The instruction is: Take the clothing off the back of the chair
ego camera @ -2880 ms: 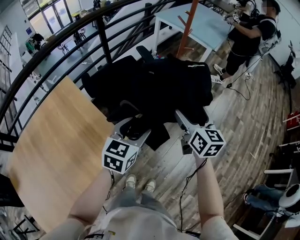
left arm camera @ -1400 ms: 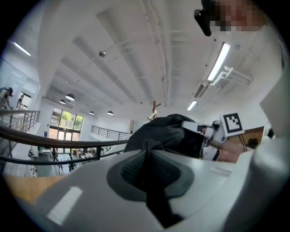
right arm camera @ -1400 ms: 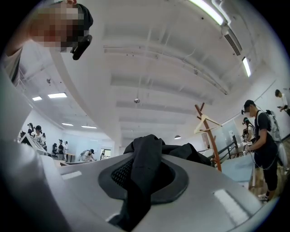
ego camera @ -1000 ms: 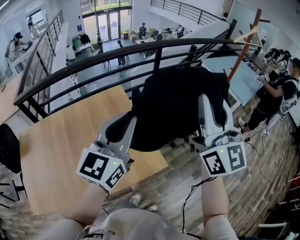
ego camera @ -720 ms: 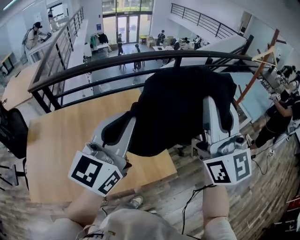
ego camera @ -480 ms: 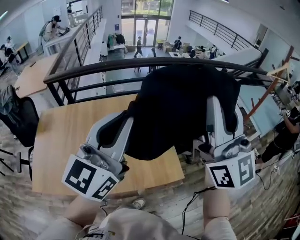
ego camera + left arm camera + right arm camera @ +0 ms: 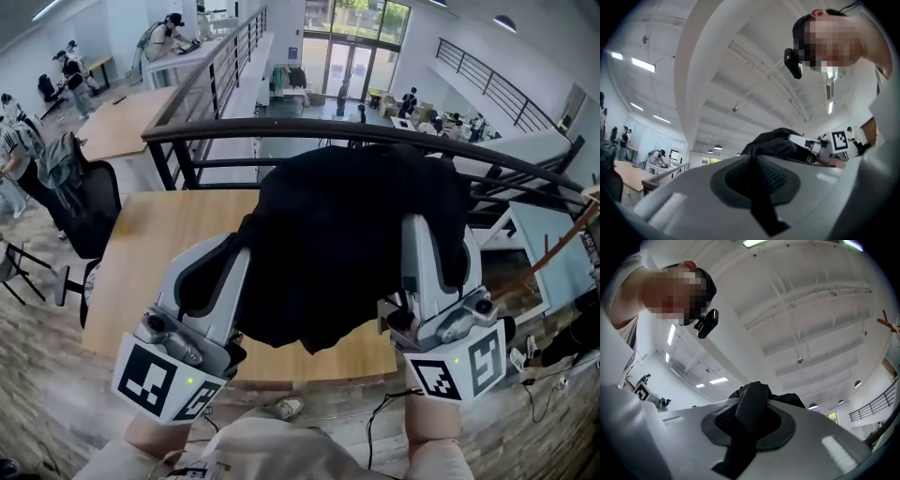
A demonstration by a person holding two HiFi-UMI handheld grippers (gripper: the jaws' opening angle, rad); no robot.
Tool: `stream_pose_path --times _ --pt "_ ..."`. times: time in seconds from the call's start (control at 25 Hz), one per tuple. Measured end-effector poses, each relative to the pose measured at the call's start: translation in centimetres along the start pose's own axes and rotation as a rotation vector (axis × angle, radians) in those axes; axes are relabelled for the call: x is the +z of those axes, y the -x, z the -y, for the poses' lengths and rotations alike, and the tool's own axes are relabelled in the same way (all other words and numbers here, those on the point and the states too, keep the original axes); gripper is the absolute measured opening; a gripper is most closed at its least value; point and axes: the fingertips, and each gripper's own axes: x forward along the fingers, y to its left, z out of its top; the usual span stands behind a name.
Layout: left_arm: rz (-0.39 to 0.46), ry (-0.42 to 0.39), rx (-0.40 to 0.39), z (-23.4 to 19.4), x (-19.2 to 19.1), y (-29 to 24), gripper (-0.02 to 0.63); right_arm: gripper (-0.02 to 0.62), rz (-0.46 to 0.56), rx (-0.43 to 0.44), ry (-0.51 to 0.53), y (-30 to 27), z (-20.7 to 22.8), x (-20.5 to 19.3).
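Observation:
A black piece of clothing (image 7: 352, 239) hangs bunched in the air between my two grippers, above the near edge of a wooden table (image 7: 155, 239). My left gripper (image 7: 236, 255) is shut on its left side, and a black strip of fabric (image 7: 757, 199) is pinched between the pads. My right gripper (image 7: 418, 232) is shut on its right side, with a fold of fabric (image 7: 749, 416) pressed between its jaws. Both sets of fingertips are buried in cloth in the head view. Both grippers point upward at the ceiling. The chair it came from is out of view.
A dark metal railing (image 7: 309, 131) runs behind the table, with a lower floor beyond it. A black office chair (image 7: 92, 202) with grey cloth over its back (image 7: 56, 159) stands at the left. A person (image 7: 14, 155) stands beside it. A cable (image 7: 384, 417) trails on the plank floor.
The clothing, which lay on the chair back at first, is now lifted clear and held by both grippers. Over the last second both grippers swung with it across to the wooden table and rose.

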Motion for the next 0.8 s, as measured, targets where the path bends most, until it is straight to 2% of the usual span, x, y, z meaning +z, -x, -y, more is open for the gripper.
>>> stream_pose_path --times 0.24,0.48,0.8 --pt "-0.07 0.006 0.061 -2.3 -2.2 3.0 0.025 0.064 -0.07 0.06 -0.043 -0.9 -3.5 -3.7" --pt "-0.125 0.034 0.061 -3.9 -6.0 4.1 0.025 0.064 -0.135 0.045 -0.094 -0.7 -4.5 -8.4" --pt "-0.146 0.072 0.04 -3.4 -8.8 4.5 0.025 0.066 -0.188 0.021 -0.111 0.9 -4.2 -10.7"
